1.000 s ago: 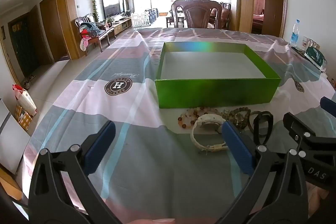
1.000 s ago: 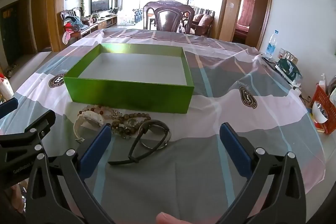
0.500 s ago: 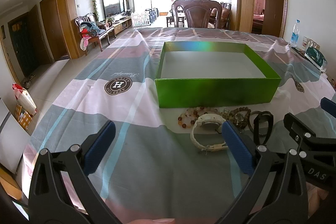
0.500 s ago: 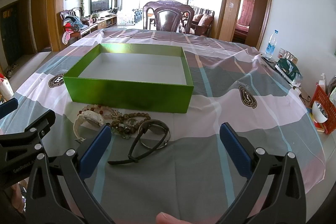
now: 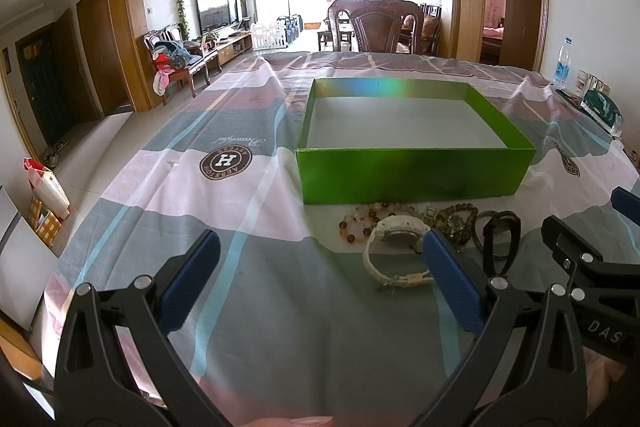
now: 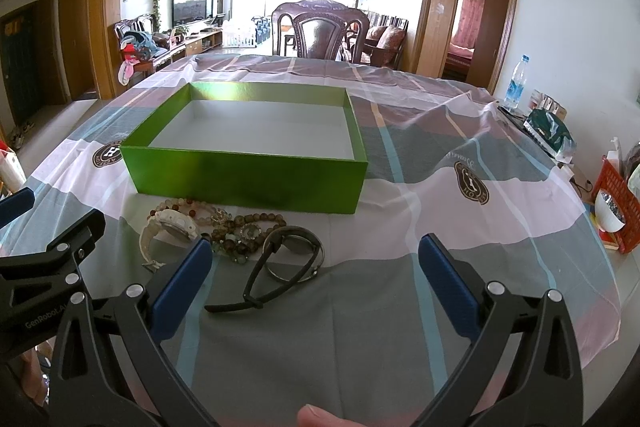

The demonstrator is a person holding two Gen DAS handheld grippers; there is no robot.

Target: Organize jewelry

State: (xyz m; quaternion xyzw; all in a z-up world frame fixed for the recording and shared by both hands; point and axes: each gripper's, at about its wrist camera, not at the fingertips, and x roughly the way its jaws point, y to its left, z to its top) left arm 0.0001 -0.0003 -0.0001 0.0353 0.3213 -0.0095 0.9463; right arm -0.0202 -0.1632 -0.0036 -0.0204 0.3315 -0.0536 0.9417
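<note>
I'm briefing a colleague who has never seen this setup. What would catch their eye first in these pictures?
First, the shiny green open cardboard box, empty, at the middle of the striped tablecloth. Next, the jewelry huddled just before its near wall: a white wristwatch, brown bead bracelets and a black-strapped watch. Both blue-padded grippers, left and right, hover open and empty.

The left gripper (image 5: 320,279) hovers low over the table's near edge, jaws spread wide and empty. The right gripper (image 6: 316,283) hovers just beside it, equally wide.
</note>
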